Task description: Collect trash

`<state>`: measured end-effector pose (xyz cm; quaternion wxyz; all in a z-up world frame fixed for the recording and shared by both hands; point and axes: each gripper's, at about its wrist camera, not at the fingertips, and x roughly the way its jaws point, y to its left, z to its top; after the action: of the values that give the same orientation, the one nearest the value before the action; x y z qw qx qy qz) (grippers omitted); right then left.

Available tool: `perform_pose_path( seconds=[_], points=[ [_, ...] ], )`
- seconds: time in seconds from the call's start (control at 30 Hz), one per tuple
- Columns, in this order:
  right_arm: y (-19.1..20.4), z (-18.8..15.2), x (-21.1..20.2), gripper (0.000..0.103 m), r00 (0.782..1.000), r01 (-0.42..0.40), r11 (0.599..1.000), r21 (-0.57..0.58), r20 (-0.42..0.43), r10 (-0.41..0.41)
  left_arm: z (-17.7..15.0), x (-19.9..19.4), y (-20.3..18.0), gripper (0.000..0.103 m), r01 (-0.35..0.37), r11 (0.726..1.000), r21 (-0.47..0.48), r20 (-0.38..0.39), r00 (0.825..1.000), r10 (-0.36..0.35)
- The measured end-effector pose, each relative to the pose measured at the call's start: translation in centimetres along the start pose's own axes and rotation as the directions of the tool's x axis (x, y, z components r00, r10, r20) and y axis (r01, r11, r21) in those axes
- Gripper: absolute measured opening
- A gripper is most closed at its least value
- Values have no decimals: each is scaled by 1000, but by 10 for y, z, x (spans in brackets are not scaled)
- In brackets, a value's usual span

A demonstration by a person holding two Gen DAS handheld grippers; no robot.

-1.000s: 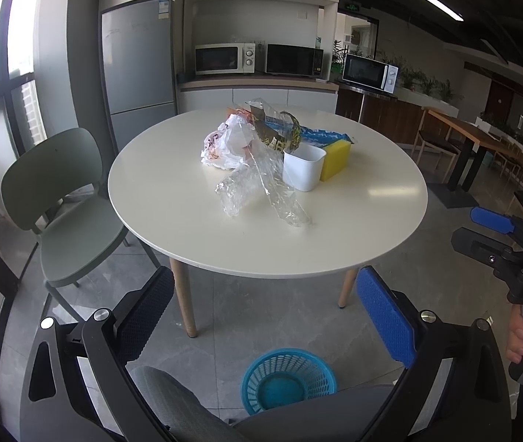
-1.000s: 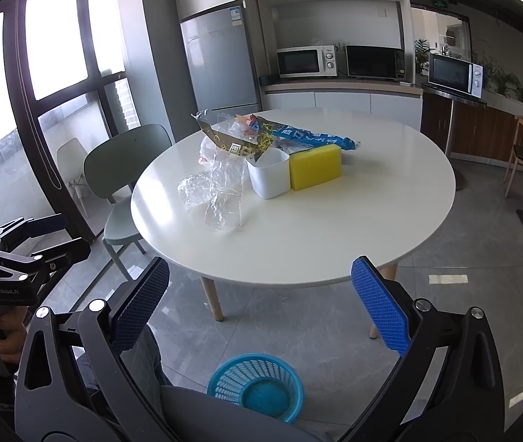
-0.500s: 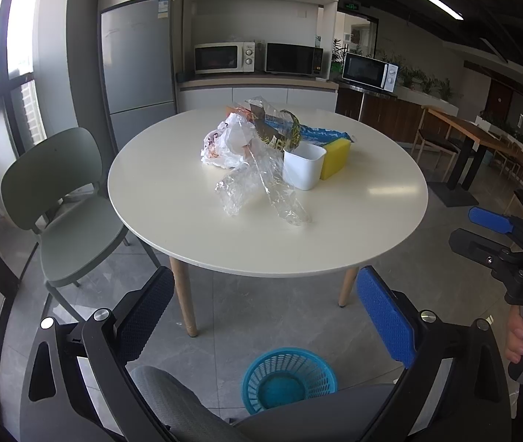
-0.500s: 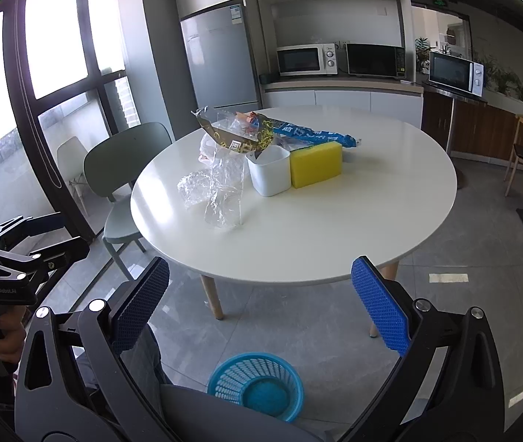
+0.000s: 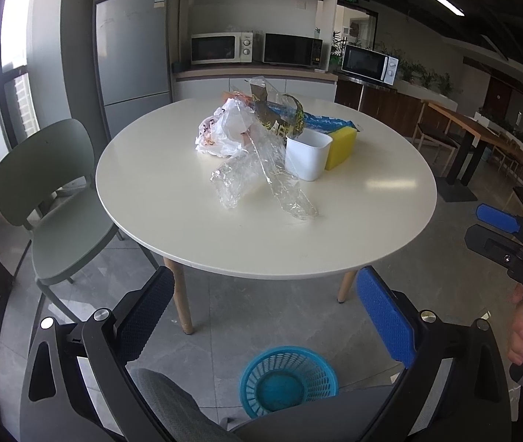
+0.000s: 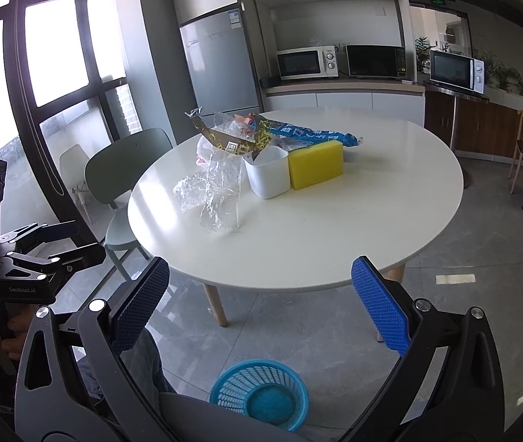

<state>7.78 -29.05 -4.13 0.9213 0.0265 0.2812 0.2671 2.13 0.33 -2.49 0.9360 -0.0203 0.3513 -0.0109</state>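
A pile of trash lies on the round white table (image 5: 335, 235): clear plastic wrap (image 5: 261, 180) (image 6: 217, 199), a white plastic bag (image 5: 220, 132), a gold-printed wrapper (image 6: 232, 140) and a blue wrapper (image 6: 313, 134). A blue mesh basket (image 5: 288, 381) (image 6: 259, 394) stands on the floor in front of the table. My left gripper (image 5: 261, 316) is open and empty, short of the table edge. My right gripper (image 6: 259, 305) is open and empty, also short of the table. Each gripper shows at the edge of the other's view.
A white cup (image 5: 307, 153) and a yellow sponge (image 5: 340, 145) sit beside the trash. A green chair (image 5: 51, 199) stands left of the table. A fridge (image 5: 132, 59) and a counter with microwaves (image 5: 220, 48) stand behind.
Both views have drifted very slightly; the table and trash stay in place. Both grippers remain open.
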Motion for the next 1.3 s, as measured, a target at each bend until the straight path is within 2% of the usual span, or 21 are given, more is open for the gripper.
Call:
perform_pose_path(
  seconds=[0.27,0.5,0.67,0.93,1.03,1.17,1.3],
  points=[
    [-11,4,34,95,999,-17,999,28,-29,17,14,33,7,97,3,1000,26,4,1000,-3],
    [-9,34,72,95,999,-43,999,-3,-18,43,44,71,20,96,28,999,39,-6,1000,-28],
    [0,66,107,95,1000,-29,997,-68,-5,29,63,98,31,81,68,998,18,-39,997,-68],
    [3,99,161,95,999,-45,992,-121,-24,43,81,135,43,79,89,996,4,-75,993,-89],
    [4,103,174,95,997,-83,988,-131,-21,81,83,149,49,71,107,994,-14,-97,989,-108],
    [8,112,187,95,996,-90,981,-171,-16,88,81,163,58,44,130,990,-54,-136,981,-136],
    [13,119,203,94,996,-91,976,-198,-35,86,78,166,62,38,146,987,-68,-120,981,-153]
  ],
)
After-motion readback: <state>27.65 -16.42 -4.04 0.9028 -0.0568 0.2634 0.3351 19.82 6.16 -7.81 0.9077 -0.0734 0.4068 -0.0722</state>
